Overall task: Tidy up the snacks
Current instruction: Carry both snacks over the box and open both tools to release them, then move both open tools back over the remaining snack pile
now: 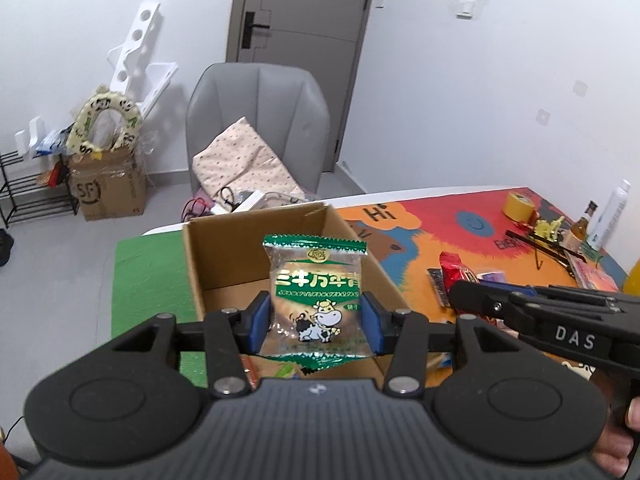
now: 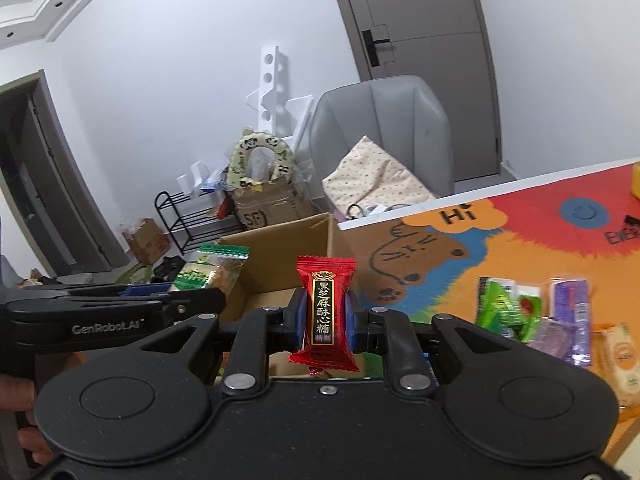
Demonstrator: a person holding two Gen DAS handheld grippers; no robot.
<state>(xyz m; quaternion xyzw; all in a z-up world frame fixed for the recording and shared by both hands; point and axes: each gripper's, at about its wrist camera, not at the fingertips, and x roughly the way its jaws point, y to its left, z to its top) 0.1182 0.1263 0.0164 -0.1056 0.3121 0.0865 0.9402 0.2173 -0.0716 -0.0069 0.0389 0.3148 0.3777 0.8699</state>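
While upright, the green biscuit packet point(image 1: 316, 300) sits clamped in the left hand-held gripper point(image 1: 316, 322).

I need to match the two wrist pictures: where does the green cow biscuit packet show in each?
Left wrist: green biscuit packet at centre, clamped in the left gripper above the cardboard box.
Right wrist: same packet at left of centre, beyond the left gripper's black body.
Shared landmark: the grey chair behind the box.
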